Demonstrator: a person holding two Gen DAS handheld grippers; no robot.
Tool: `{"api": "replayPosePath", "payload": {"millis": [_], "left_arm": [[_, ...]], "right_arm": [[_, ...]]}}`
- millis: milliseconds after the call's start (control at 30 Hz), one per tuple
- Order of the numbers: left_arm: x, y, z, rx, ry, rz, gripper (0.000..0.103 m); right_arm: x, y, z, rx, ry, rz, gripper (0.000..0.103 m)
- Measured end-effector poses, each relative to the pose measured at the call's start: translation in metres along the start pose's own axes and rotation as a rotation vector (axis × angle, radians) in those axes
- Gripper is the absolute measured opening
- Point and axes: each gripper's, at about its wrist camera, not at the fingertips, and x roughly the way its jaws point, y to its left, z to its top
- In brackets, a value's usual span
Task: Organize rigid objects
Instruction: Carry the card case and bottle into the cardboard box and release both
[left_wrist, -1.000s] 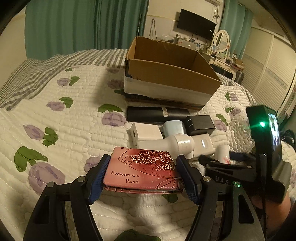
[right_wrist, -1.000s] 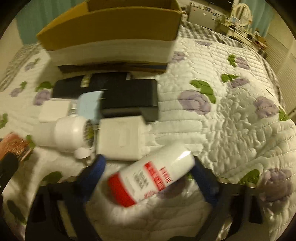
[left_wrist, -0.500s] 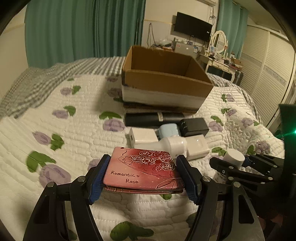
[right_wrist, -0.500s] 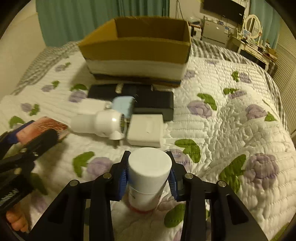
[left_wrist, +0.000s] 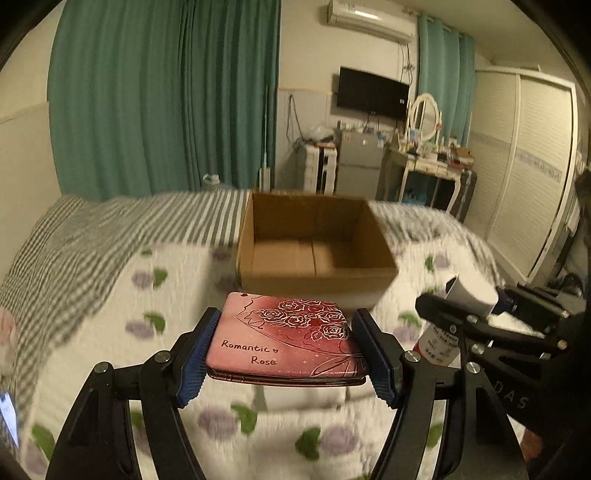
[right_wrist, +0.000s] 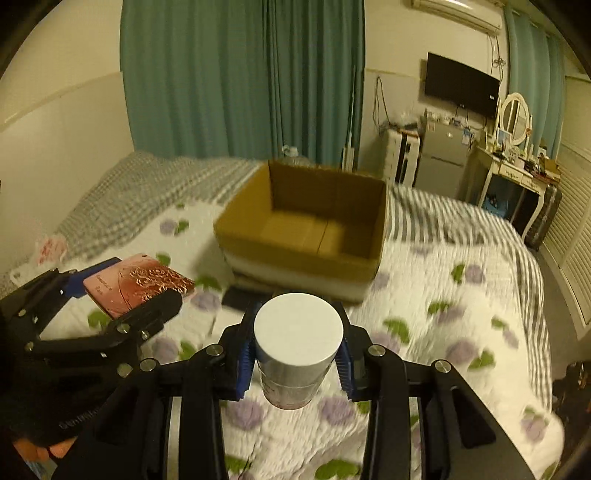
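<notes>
My left gripper (left_wrist: 284, 349) is shut on a flat pink case marked "Romantic Rose" (left_wrist: 280, 341) and holds it level above the bed, short of the box. The case also shows in the right wrist view (right_wrist: 138, 282). My right gripper (right_wrist: 297, 354) is shut on a white cylindrical bottle with a red label (right_wrist: 297, 347), held upright; the bottle also shows in the left wrist view (left_wrist: 458, 317). An open, empty cardboard box (left_wrist: 314, 243) (right_wrist: 306, 229) stands on the bed ahead of both grippers.
The bed has a white quilt with purple flowers (right_wrist: 461, 321) and a grey checked blanket (left_wrist: 74, 236) behind. A dark item (right_wrist: 238, 297) lies by the box's near side. Green curtains, a dresser and a wardrobe stand beyond the bed.
Both grippers have risen high above the bed with their objects and moved toward the box. The pile of items on the quilt has dropped out of view below.
</notes>
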Motion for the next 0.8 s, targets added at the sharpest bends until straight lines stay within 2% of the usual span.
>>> {"api": "replayPosePath", "payload": {"millis": [100,367,633,800], "left_arm": [[0.006,0.000,0.030,0.020,-0.035,0.016,0.073],[0.058,-0.001,0.085,0.041,-0.038,0.028,0.073],[0.139,-0.011,0.111,0.101,-0.004,0.037,0.073],[0.186,-0.011,0.109,0.122,0.045,0.037,0.073]], "right_arm": [[-0.002,-0.008,0.022,0.004,-0.030,0.004,0.036],[0.022,-0.036,0.085,-0.007,-0.087,0.003,0.036],[0.087,-0.062,0.135,-0.022,-0.073,-0.007,0.036],[0.138,-0.073,0.146,-0.036,-0.022,-0.018,0.036]]}}
